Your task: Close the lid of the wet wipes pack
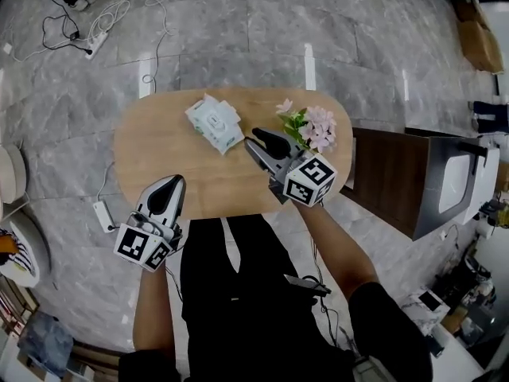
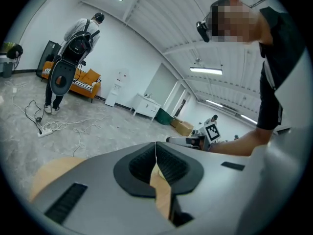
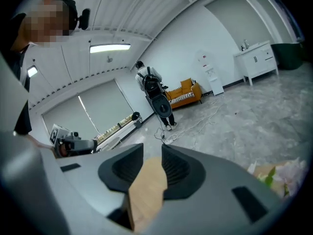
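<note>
A white and pale green wet wipes pack (image 1: 215, 124) lies on the far middle of the oval wooden table (image 1: 159, 146). Whether its lid stands up I cannot tell from here. My right gripper (image 1: 256, 137) hovers just right of the pack, tips pointing toward it and apart from it. In the right gripper view its jaws (image 3: 152, 153) stand open with only table wood showing between them. My left gripper (image 1: 172, 181) hangs over the near left edge of the table, well short of the pack. Its tips (image 2: 156, 148) meet, shut on nothing. Neither gripper view shows the pack.
A small bunch of pink flowers (image 1: 312, 126) stands on the table right beside the right gripper. A dark wooden cabinet (image 1: 390, 177) adjoins the table's right end. A power strip and cables (image 1: 94, 42) lie on the floor beyond. A person (image 2: 68, 62) stands far off.
</note>
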